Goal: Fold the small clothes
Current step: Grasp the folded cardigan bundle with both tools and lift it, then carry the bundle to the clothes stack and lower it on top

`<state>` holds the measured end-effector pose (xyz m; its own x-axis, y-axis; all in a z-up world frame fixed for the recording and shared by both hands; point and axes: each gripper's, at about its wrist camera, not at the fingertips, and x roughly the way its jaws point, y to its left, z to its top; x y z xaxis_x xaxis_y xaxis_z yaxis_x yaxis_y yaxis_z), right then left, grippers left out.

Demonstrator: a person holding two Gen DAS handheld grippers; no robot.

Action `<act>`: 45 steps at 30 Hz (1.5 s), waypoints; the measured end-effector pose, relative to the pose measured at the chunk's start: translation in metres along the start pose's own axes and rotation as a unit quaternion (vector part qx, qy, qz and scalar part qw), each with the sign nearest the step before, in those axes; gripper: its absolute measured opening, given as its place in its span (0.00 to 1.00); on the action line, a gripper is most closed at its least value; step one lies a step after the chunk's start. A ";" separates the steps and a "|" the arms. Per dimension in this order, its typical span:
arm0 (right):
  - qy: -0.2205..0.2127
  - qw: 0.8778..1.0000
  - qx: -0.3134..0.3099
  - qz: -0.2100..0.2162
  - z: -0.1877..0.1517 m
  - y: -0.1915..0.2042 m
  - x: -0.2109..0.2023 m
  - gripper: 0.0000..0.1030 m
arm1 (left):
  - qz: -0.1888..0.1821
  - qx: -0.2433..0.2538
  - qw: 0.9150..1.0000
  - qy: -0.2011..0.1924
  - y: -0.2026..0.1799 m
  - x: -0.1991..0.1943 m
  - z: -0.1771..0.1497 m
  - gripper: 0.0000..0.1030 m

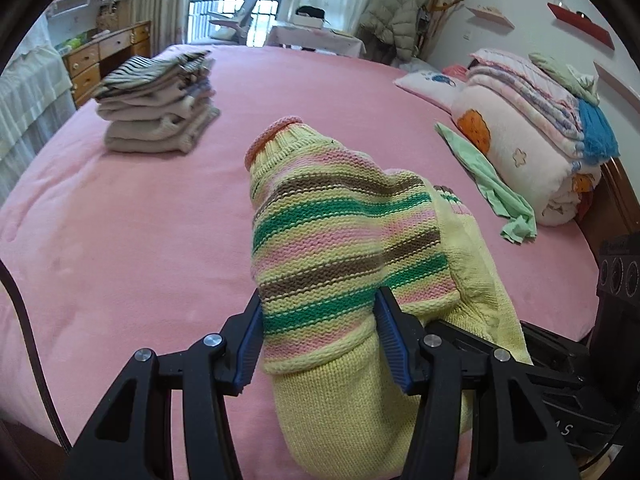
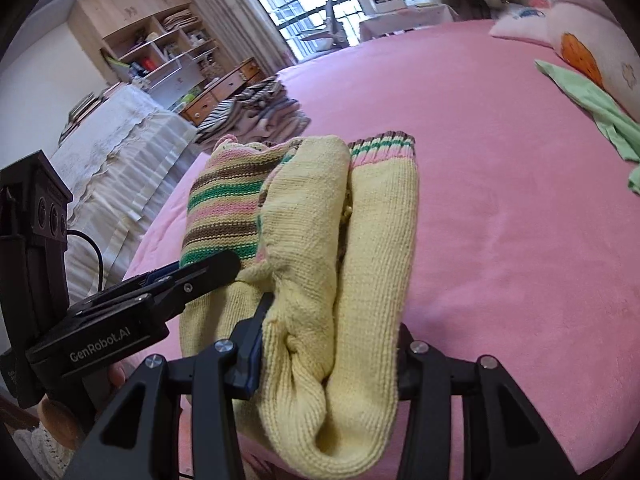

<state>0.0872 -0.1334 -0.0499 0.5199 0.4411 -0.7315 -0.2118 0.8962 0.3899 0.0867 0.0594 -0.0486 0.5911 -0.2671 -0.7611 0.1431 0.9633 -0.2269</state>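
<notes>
in the left wrist view there is one striped knit sweater (image 1: 340, 232), folded into a bundle and pinched at its near end by the left tool (image 1: 320, 340), plus one stack of folded clothes (image 1: 160, 104) near the pink bed's (image 1: 140, 220) far left edge and one green garment (image 1: 488, 188) by the right edge. in the right wrist view the same single sweater (image 2: 312, 240) sits between both tools, the right tool (image 2: 328, 344) clamping its yellow folds and the left tool (image 2: 216, 264) gripping its striped left side, the bundle above the bed's near edge.

Right gripper (image 2: 328, 340): its right finger is buried behind the yellow sweater (image 2: 372, 272), pad contact unreadable. Sweater's bottom fold runs off the frame's lower edge in both views. Stack of folded clothes (image 2: 256, 116) is half hidden behind the sweater and blurred; items can't be counted. Green cloth (image 2: 592, 108) is cut off at the right edge.
</notes>
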 end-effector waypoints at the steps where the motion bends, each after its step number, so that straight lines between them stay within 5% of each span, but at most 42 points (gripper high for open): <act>1: -0.002 1.000 -0.009 0.002 0.006 0.012 0.002 0.43 | 0.006 -0.002 1.000 -0.006 0.010 -0.008 0.006 0.50; 6: -0.003 0.999 -0.028 0.031 0.052 0.060 0.021 0.43 | 0.032 -0.008 0.999 -0.031 0.059 -0.035 0.050 0.50; 14: -0.011 0.996 -0.060 0.063 0.182 0.143 0.093 0.43 | 0.074 -0.019 0.996 -0.051 0.160 -0.038 0.190 0.50; 17: -0.004 0.996 -0.055 0.064 0.234 0.168 0.133 0.43 | 0.112 -0.005 0.993 -0.043 0.200 -0.021 0.252 0.49; 19: -0.010 0.997 -0.055 0.057 0.270 0.185 0.161 0.43 | 0.142 0.020 0.989 -0.034 0.217 -0.003 0.289 0.38; 21: -0.018 0.997 -0.060 0.045 0.301 0.200 0.189 0.43 | 0.167 0.043 0.985 -0.022 0.232 0.019 0.323 0.10; 22: -0.019 0.997 -0.059 0.045 0.312 0.205 0.200 0.42 | 0.177 0.047 0.983 -0.020 0.241 0.029 0.339 0.06; 28: 0.002 0.998 -0.025 0.049 0.373 0.192 0.309 0.40 | 0.196 0.011 0.980 -0.025 0.307 0.110 0.407 0.11; 31: -0.009 0.996 -0.014 0.083 0.386 0.183 0.329 0.40 | 0.177 -0.050 0.983 -0.004 0.349 0.156 0.410 0.11; 34: -0.009 0.996 -0.015 0.086 0.392 0.183 0.329 0.40 | 0.116 -0.103 0.988 0.008 0.377 0.178 0.391 0.21; 39: -0.004 0.996 -0.030 0.078 0.394 0.178 0.327 0.40 | 0.025 -0.159 0.987 -0.010 0.400 0.169 0.339 0.69; 45: 0.001 0.997 -0.029 0.072 0.392 0.175 0.323 0.39 | -0.137 -0.255 0.957 0.009 0.420 0.179 0.286 0.80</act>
<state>0.5424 0.1470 0.0014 0.4800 0.5646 -0.6714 -0.3314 0.8253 0.4572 0.4801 0.4233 -0.1064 0.5719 -0.5127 -0.6404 -0.1187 0.7207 -0.6830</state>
